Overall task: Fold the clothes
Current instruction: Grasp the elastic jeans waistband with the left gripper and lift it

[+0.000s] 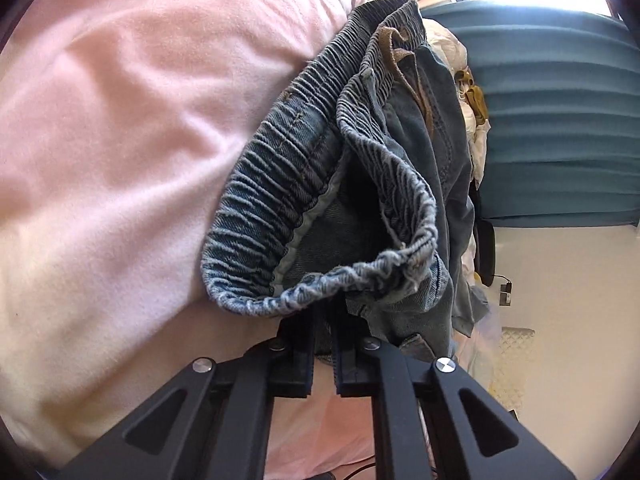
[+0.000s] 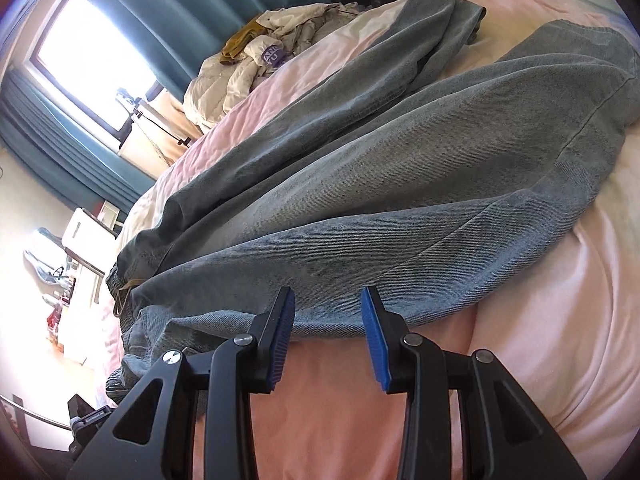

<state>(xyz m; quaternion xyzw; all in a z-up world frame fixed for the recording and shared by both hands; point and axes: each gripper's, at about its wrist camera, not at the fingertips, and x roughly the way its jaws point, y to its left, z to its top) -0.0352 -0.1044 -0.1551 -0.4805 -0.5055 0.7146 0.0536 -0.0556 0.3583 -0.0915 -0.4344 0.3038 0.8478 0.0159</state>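
Note:
A pair of light blue jeans [image 2: 420, 184] lies spread on a pink bed cover [image 2: 540, 340], legs stretched away to the upper right. My left gripper [image 1: 323, 344] is shut on the jeans at the elastic waistband [image 1: 280, 200], which bunches up just in front of the fingers; a brown drawstring [image 1: 404, 64] hangs from it. My right gripper [image 2: 328, 320] is open, its blue pads [image 2: 374, 332] on either side of the near edge of a jeans leg, touching or just short of the fabric.
A heap of cream and mustard clothes [image 2: 256, 64] lies at the far side of the bed. Teal curtains [image 2: 168, 4] and a bright window [image 2: 92, 64] stand behind. Furniture and clutter [image 2: 68, 264] sit beside the bed on the left.

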